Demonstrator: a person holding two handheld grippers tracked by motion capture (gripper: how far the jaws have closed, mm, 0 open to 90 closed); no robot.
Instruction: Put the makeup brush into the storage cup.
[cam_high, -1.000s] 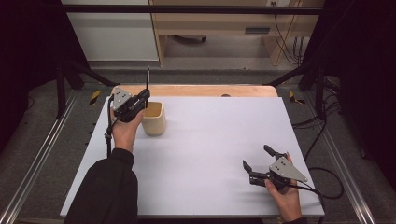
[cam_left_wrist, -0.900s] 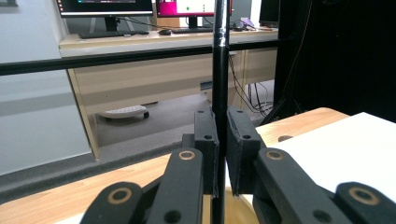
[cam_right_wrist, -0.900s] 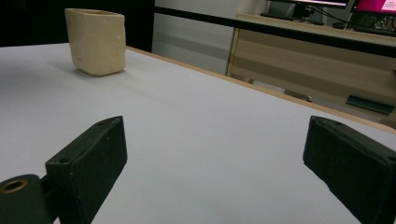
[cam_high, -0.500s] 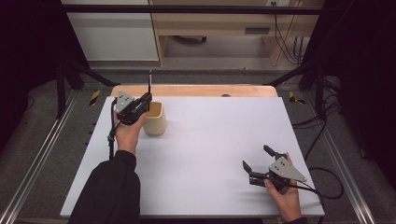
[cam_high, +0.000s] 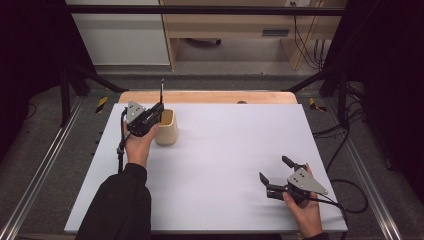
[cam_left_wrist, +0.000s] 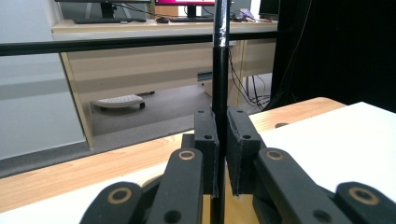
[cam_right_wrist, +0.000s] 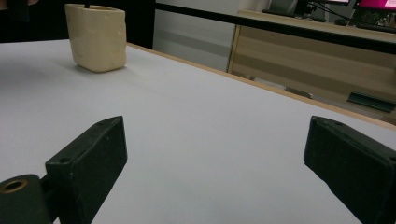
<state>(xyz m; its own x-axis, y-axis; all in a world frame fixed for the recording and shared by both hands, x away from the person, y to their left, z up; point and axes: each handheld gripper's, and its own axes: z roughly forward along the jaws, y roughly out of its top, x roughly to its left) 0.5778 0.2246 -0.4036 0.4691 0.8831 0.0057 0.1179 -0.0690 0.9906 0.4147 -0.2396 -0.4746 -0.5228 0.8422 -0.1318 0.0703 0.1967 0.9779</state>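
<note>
Your left arm wears a black sleeve (cam_high: 120, 205); both black grippers carry grey three-cornered plates (cam_high: 306, 181) and trailing cables.

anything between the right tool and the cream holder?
Nothing: bare white tabletop between the open right tool and the cream rectangular holder, per the right gripper view.

A thin black rod-like tool with a shiny silver upper end (cam_left_wrist: 220, 70) stands upright, clamped between the pads of the left claw (cam_left_wrist: 220, 154). In the high view the tool (cam_high: 161, 92) rises above the near-left rim of a cream, rounded-rectangular open cup (cam_high: 167, 129); its lower end is hidden behind the claw, so whether it reaches inside the cup cannot be told. The cup stands upright on the white table (cam_high: 225, 150), near the table's far-left corner. In the right gripper view the cup (cam_right_wrist: 97, 37) looks matte, with slightly dimpled walls.
</note>
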